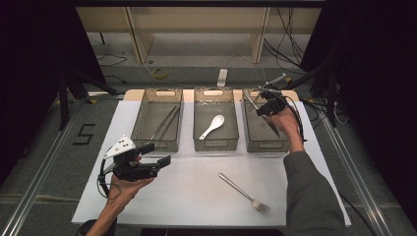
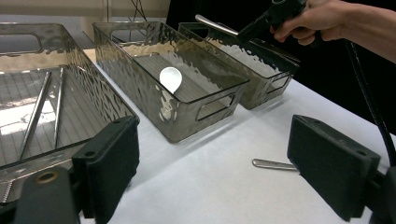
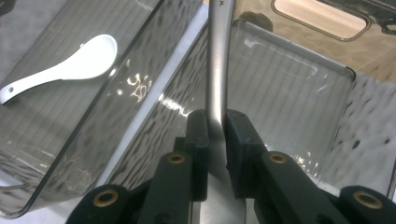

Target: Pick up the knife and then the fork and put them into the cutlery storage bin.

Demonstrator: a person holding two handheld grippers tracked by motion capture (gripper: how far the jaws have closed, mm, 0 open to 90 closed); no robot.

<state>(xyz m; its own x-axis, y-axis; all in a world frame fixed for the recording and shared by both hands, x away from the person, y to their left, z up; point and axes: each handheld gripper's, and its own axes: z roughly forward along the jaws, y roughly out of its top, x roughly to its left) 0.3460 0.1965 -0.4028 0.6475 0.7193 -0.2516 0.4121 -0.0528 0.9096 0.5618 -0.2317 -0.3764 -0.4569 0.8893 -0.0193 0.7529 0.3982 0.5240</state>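
- The worktop (image 1: pixel 196 196) has a white sheet on it, with three see-through bins in a row at the far side.
- The right bin (image 1: pixel 265 140) sits at about 1 o'clock on the worktop. The right gripper (image 1: pixel 259 104) hangs over its far end.
- The right gripper's fingers (image 3: pixel 201 140) are squeezed almost shut on a long metal knife (image 3: pixel 217 70). Its long side runs on from the fingers toward 12 o'clock in the right gripper view, up over the bin's floor.
- So I think the knife only needs to go down and be let go.
- The left gripper (image 1: pixel 156 153) waits at 8 o'clock. Its fingers (image 2: pixel 109 163) are wide open and hold nothing.
- A fork (image 1: pixel 243 191) lies at 5 o'clock, nearer the right hand.
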